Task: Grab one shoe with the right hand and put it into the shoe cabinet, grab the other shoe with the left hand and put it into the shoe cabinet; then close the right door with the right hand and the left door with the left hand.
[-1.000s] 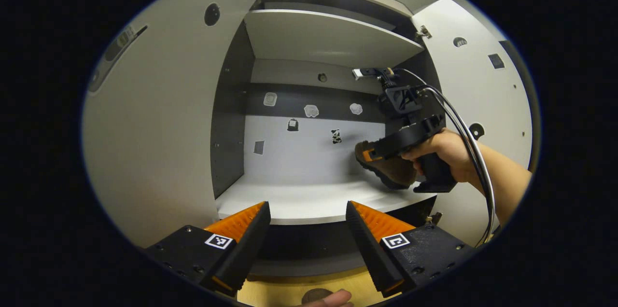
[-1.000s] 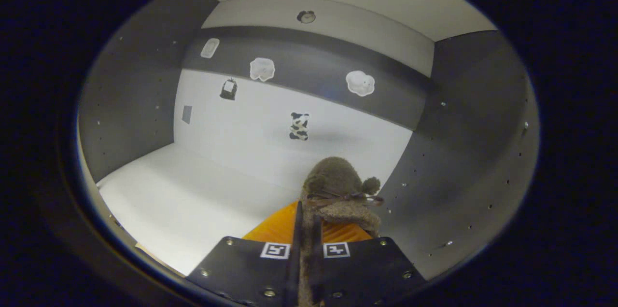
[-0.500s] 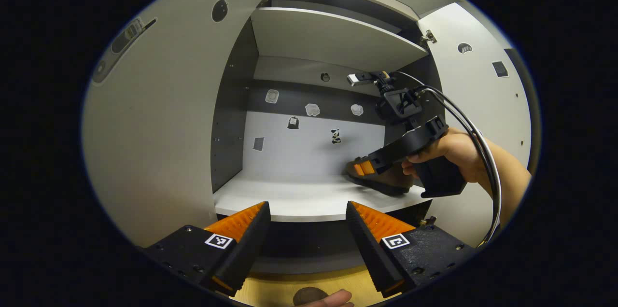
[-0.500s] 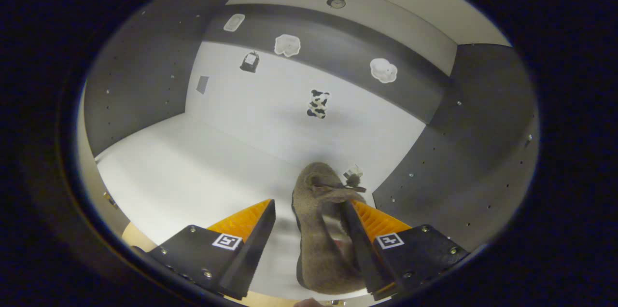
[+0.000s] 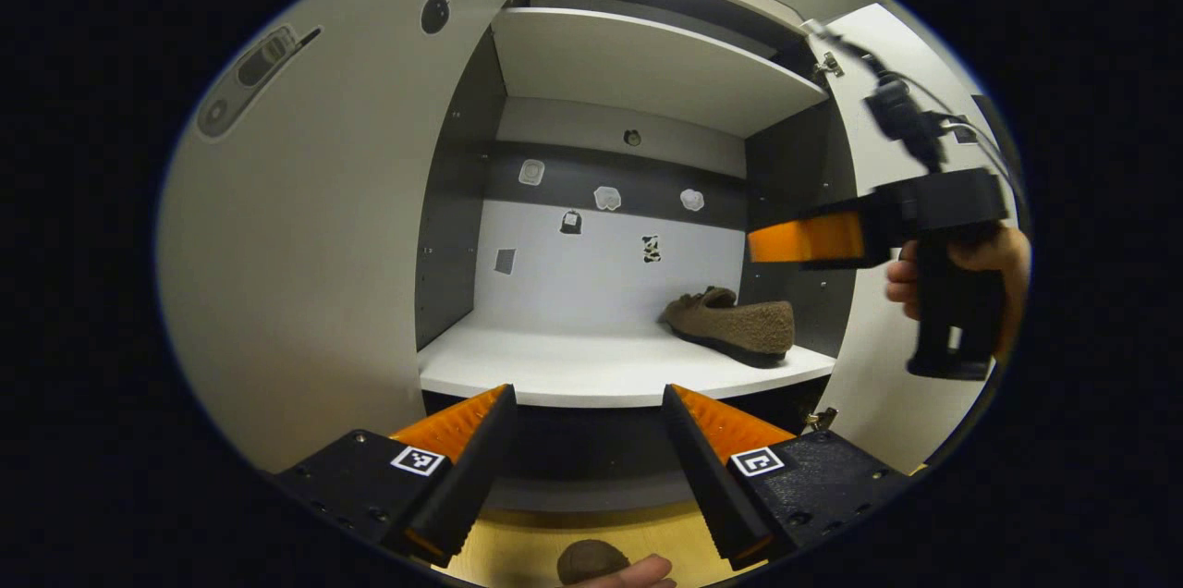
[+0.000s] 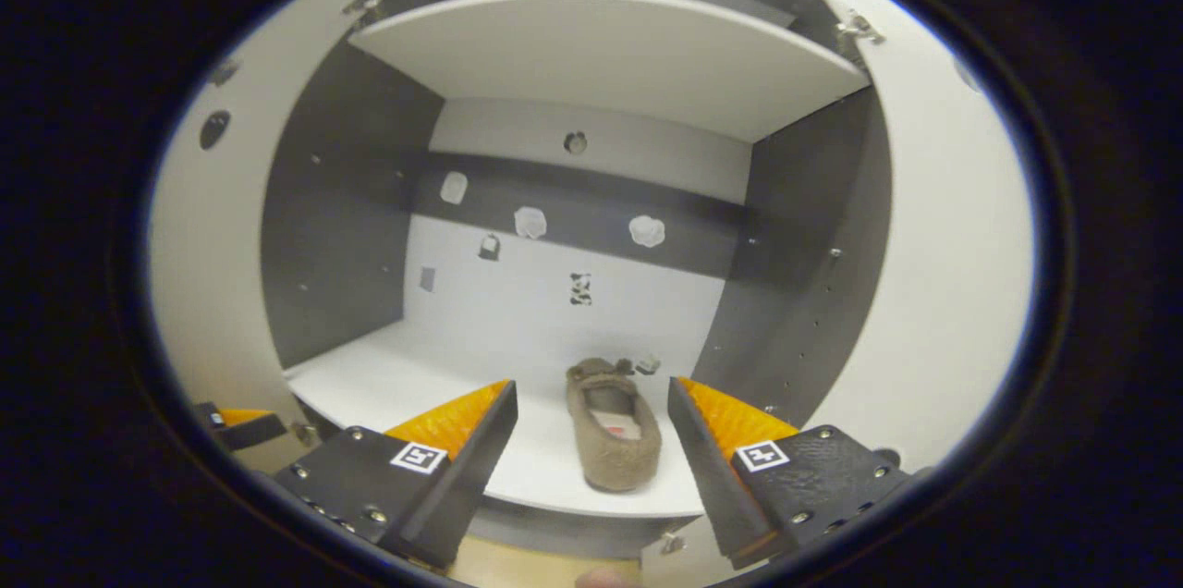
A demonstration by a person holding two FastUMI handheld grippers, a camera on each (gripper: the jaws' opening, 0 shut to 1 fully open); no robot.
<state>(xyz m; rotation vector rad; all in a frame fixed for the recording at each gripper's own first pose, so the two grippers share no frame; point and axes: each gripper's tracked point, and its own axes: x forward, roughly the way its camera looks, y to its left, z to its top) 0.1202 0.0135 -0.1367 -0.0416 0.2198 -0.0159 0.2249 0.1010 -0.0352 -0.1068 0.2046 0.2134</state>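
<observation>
A brown fuzzy shoe [image 5: 730,324] lies on the white middle shelf [image 5: 573,366] of the open shoe cabinet, at its right end, toe toward the back. In the right gripper view the shoe [image 6: 610,426] sits beyond my open right gripper [image 6: 591,449], whose fingers do not touch it. A hand holds that right gripper [image 5: 767,241] outside the cabinet, in front of the right door [image 5: 887,98]. My left gripper [image 5: 587,440] hangs open and holds nothing, in front of the shelf's edge. A brown rounded shape [image 5: 587,560] shows at the bottom edge beside a fingertip.
Both doors stand open: the left door [image 5: 296,246] swings wide on the left, and the right door [image 6: 943,246] is close beside my right gripper. An upper shelf [image 5: 638,61] roofs the compartment. Small stickers [image 5: 607,197] dot the back wall. Wooden floor [image 5: 518,551] lies below.
My right gripper opened, let go of the shoe and drew back out of the cabinet, up and to the right. The shoe now rests on the shelf. The left gripper barely moved.
</observation>
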